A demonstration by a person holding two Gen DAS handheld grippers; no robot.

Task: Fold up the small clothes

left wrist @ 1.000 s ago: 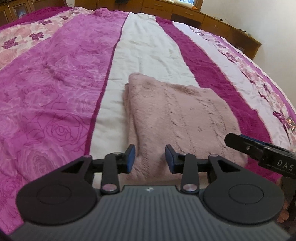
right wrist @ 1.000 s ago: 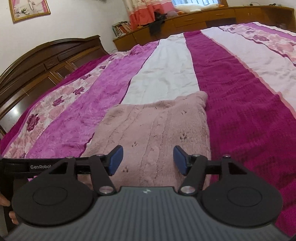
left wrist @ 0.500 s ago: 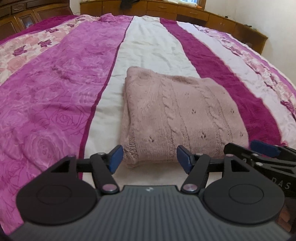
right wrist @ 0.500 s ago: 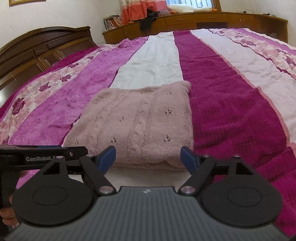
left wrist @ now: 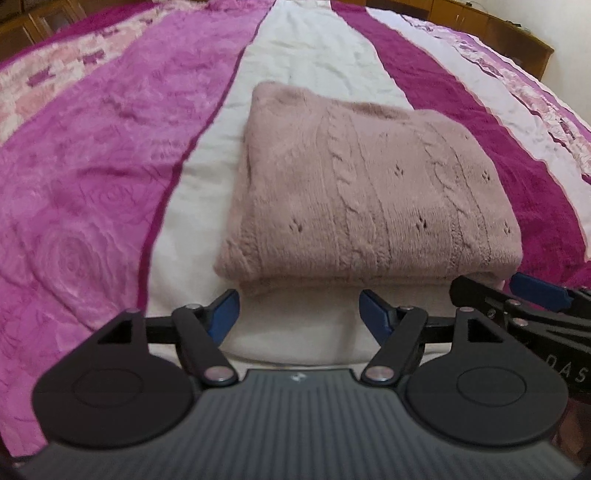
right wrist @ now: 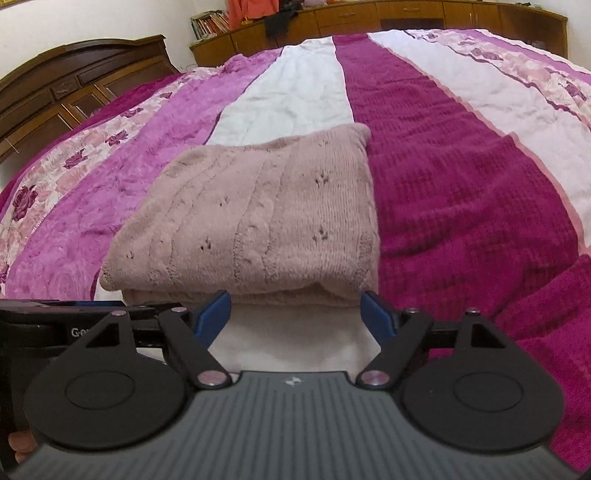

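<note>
While the folded pink sweater (left wrist: 373,199) is lying flat on the bed (left wrist: 92,177), across its white middle stripe and onto the dark magenta one, I am holding both claws just short of its near edge. My left claw (left wrist: 299,314) is standing spread, its jaws having just been opening, and nothing is sitting between the blue pads (left wrist: 223,314); only bare white bedspread is showing in the gap. Off to its right, the tip of my right claw is peeking in at the sweater's near right corner.

From the right wrist view, my right claw (right wrist: 295,314) is spread wide too, jaws having just been opening, and empty. Its pads (right wrist: 216,314) are sitting right at the sweater's near folded edge, where two stacked layers are showing, but I cannot tell if they are touching the knit. The sweater's cable pattern and small eyelet holes are facing up. Beyond the bed, a dark wooden headboard (right wrist: 74,85) is rising on the left, and a low wooden cabinet (right wrist: 369,18) with books (right wrist: 208,24) is running along the far wall.
</note>
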